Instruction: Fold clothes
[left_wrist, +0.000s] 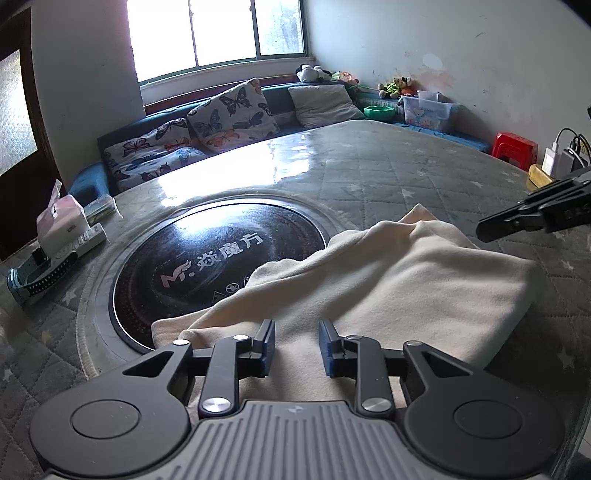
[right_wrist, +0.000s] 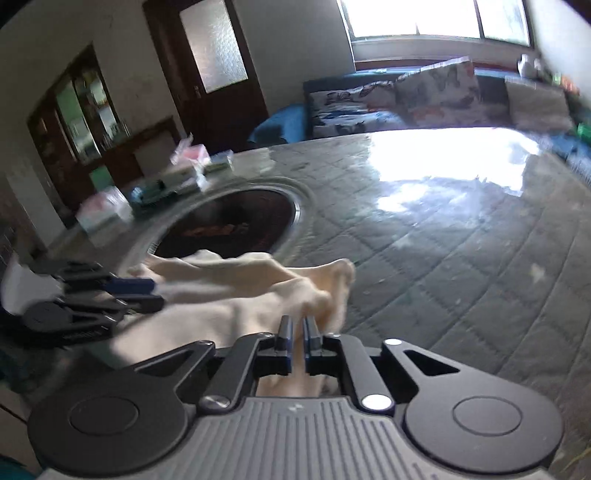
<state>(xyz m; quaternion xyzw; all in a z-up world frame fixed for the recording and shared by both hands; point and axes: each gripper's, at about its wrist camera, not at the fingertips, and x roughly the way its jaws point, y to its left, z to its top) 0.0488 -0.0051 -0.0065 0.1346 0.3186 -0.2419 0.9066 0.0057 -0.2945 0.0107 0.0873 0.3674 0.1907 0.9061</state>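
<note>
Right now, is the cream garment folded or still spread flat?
Partly folded, not neat: the cream garment lies doubled over itself with bunched edges, one end overlapping the black round cooktop.

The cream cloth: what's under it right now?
The cream cloth lies on the quilted table cover, and its left edge overlaps the black round cooktop. The covered part of the cooktop's rim is hidden, as is anything else beneath the cloth.

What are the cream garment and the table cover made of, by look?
Cream garment: soft matte knit or fleece, probably; it drapes in rounded folds without shine. Table cover: quilted grey fabric with stitched diamonds and stars, seemingly under clear glossy plastic or glass, given the window glare.
</note>
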